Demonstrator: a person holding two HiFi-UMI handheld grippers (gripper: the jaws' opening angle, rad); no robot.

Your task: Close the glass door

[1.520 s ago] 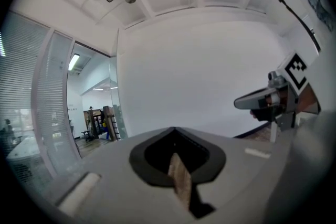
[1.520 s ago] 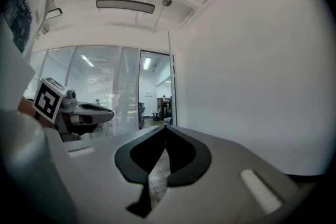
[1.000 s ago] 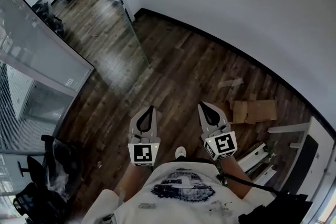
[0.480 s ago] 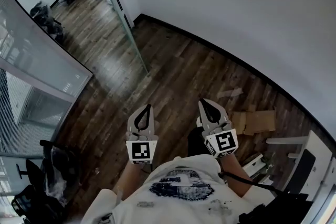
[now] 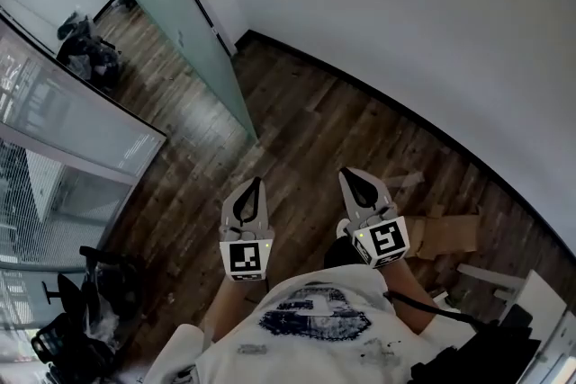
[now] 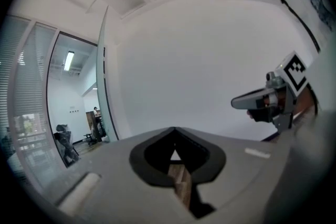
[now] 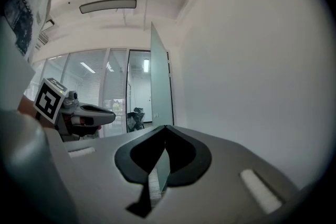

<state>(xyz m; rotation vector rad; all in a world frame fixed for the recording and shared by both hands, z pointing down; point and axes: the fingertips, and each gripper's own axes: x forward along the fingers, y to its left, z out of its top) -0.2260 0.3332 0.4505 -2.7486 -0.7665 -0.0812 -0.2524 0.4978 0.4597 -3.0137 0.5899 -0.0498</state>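
Note:
The glass door [image 5: 184, 31] is a tall frosted green panel standing ajar at the upper left, its lower corner on the wood floor a step ahead of me. It also shows in the left gripper view as the glass door [image 6: 101, 71] edge-on, and in the right gripper view as the glass door [image 7: 159, 78]. My left gripper [image 5: 258, 182] and right gripper [image 5: 345, 173] are held side by side in front of my chest, pointing level, well short of the door. Both are shut with nothing between the jaws.
A white wall [image 5: 405, 13] with a black skirting runs along the right. A glass partition [image 5: 72, 117] lines the left. Cardboard pieces [image 5: 454, 234] lie on the floor at right. A black office chair [image 5: 85, 346] stands at lower left.
I have walked toward the door: it looms larger and nearer in the head view, and the cardboard has slid back to the lower right. Both grippers stay shut, side by side.

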